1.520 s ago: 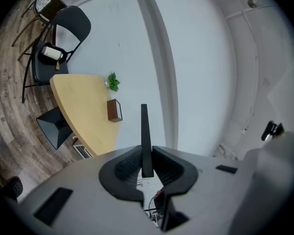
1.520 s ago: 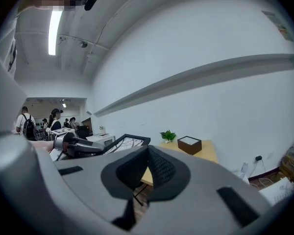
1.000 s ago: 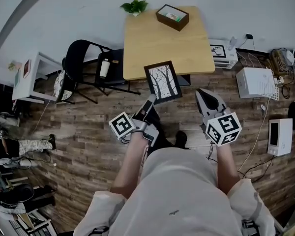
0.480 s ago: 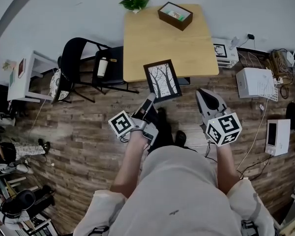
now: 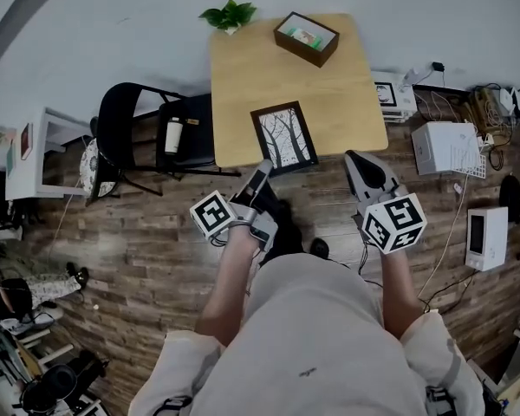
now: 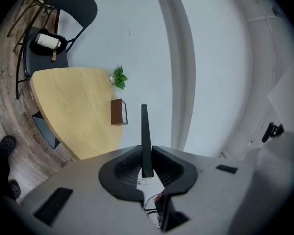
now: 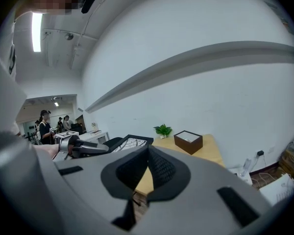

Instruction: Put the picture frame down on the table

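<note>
A black picture frame [image 5: 284, 137] with a drawing of bare trees hangs over the near edge of the wooden table [image 5: 269, 76]. My left gripper [image 5: 262, 170] is shut on its lower edge. In the left gripper view the picture frame [image 6: 145, 136] shows edge-on as a thin dark bar between the jaws. My right gripper [image 5: 361, 169] is to the right of the frame, off the table's near right corner, shut with nothing in it. From the right gripper view the picture frame [image 7: 132, 142] and the left gripper [image 7: 109, 146] appear at the left.
A brown box [image 5: 306, 38] sits at the table's far right, a small green plant [image 5: 227, 15] at its far left. A black chair [image 5: 147, 133] with a bottle [image 5: 173, 134] stands left of the table. White appliances [image 5: 453, 146] and cables lie on the floor at right.
The frame, held by the left gripper, has moved forward so that it now overlaps the table's near edge more. The right gripper has kept its place beside it.
</note>
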A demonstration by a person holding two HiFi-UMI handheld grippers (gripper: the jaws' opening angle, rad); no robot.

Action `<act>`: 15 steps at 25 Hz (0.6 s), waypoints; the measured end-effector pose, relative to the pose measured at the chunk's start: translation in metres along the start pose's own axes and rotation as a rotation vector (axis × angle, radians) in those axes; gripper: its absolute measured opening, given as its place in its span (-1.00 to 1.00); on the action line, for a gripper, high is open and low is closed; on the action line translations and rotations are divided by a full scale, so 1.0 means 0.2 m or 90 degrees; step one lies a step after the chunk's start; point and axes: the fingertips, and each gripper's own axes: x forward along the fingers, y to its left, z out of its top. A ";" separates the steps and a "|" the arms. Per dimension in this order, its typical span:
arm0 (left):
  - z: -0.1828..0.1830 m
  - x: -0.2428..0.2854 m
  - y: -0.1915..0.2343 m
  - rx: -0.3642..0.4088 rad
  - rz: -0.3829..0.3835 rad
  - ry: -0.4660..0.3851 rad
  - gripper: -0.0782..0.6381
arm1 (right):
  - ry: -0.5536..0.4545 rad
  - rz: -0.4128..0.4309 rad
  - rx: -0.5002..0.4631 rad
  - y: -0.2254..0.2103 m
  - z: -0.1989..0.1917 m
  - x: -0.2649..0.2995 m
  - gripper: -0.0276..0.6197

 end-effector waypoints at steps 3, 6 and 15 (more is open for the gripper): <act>0.08 0.07 0.01 -0.002 -0.001 0.012 -0.60 | 0.002 -0.012 0.003 -0.04 0.03 0.08 -0.92; 0.16 0.14 0.04 -0.007 -0.002 0.024 -0.60 | 0.005 -0.024 0.007 -0.06 0.06 0.17 -0.92; 0.39 0.28 0.14 -0.019 0.006 0.051 -0.60 | 0.012 -0.052 0.016 -0.09 0.12 0.40 -0.92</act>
